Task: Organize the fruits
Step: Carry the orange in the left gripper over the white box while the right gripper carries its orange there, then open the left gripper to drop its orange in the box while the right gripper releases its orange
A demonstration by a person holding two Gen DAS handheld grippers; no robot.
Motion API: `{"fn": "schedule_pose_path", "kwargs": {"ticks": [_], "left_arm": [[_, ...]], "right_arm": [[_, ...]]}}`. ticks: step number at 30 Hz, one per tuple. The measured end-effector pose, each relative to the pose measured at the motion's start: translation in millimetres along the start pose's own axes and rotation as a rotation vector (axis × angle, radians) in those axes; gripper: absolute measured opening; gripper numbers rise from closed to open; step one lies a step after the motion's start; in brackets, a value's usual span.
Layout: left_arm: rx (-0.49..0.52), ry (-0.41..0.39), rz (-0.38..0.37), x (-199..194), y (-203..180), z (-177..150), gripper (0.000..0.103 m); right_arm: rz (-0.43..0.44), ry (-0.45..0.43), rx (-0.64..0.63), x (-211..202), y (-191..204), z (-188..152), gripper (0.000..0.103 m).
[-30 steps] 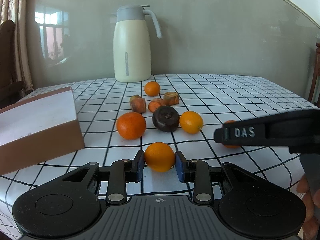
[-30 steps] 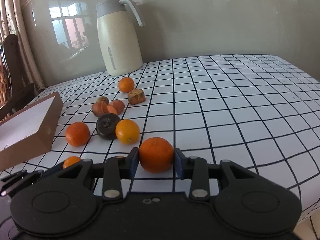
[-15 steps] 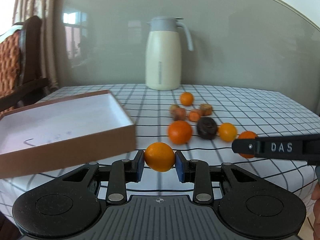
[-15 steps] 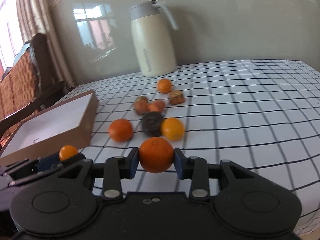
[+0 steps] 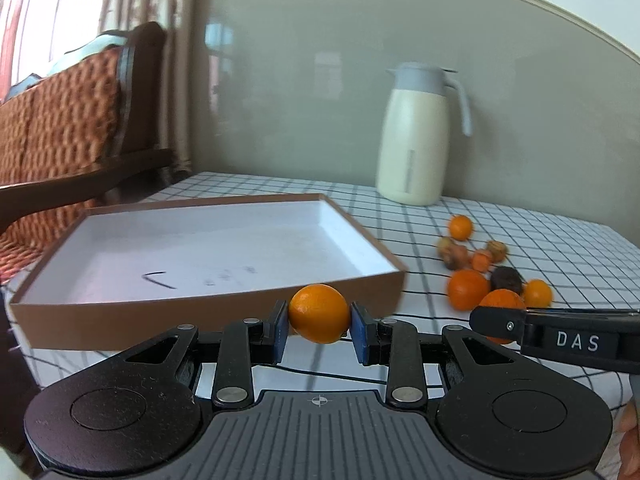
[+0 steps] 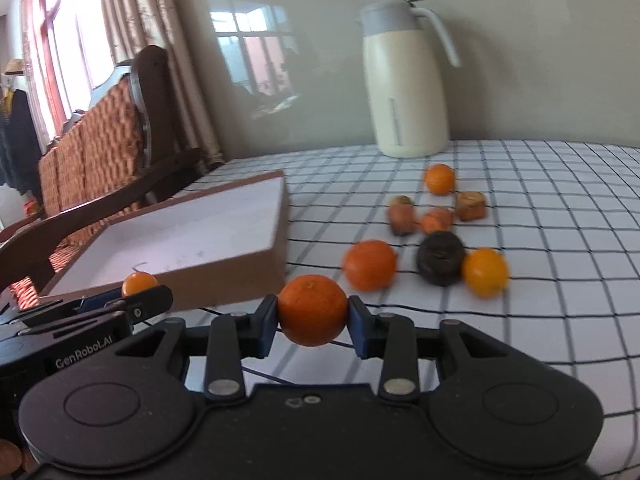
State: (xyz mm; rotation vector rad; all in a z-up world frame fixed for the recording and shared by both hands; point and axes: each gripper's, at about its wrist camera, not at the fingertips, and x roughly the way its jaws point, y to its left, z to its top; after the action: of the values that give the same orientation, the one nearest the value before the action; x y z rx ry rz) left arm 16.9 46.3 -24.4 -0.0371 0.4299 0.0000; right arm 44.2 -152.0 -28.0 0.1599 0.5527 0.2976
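Note:
My left gripper point(image 5: 319, 330) is shut on a yellow-orange fruit point(image 5: 319, 313), held just in front of the near wall of a shallow brown box point(image 5: 208, 308) with a white inside. My right gripper point(image 6: 313, 326) is shut on a darker orange point(image 6: 313, 309), level with the box's point(image 6: 224, 272) right corner. In the right wrist view the left gripper point(image 6: 140, 300) shows at the lower left with its fruit point(image 6: 139, 283). Loose fruit lies on the checked cloth: an orange point(image 6: 370, 265), a dark brown fruit point(image 6: 440, 258), a yellow-orange one point(image 6: 485, 272) and several smaller pieces point(image 6: 436, 218).
A cream jug with a grey lid point(image 5: 416, 136) stands at the back of the table by the wall. A wooden chair with a woven orange back point(image 5: 68, 128) is at the left beside curtains. The checked tablecloth point(image 6: 560, 208) stretches bare to the right.
Both grippers have swung left with their fruit, away from the loose pile. The box now fills the left of both views, and the pile has shifted right.

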Motion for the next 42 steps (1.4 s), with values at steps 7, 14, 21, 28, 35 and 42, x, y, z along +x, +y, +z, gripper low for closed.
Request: {"fn": "schedule_pose_path", "kwargs": {"ticks": [7, 14, 21, 28, 35, 42], "left_arm": [[-0.041, -0.026, 0.075, -3.6, 31.2, 0.3, 0.033], [-0.082, -0.059, 0.147, -9.4, 61.1, 0.7, 0.033], [-0.108, -0.096, 0.209, -16.6, 84.3, 6.2, 0.033], [-0.132, -0.111, 0.254, -19.5, 110.7, 19.9, 0.033], [-0.169, -0.102, 0.301, -8.6, 135.9, 30.2, 0.033], [-0.18, -0.065, 0.333, 9.8, 143.0, 31.2, 0.033]], "right_arm": [[0.053, -0.054, -0.02, 8.1, 18.7, 4.8, 0.028], [0.084, -0.079, -0.029, 17.3, 31.4, 7.2, 0.028], [0.1, -0.109, -0.024, 22.5, 39.1, 11.1, 0.028], [0.106, -0.123, -0.028, 30.2, 42.1, 19.8, 0.028], [0.091, -0.133, -0.039, 39.7, 44.7, 32.2, 0.028], [0.073, -0.105, -0.071, 64.3, 50.0, 41.9, 0.028]]}}
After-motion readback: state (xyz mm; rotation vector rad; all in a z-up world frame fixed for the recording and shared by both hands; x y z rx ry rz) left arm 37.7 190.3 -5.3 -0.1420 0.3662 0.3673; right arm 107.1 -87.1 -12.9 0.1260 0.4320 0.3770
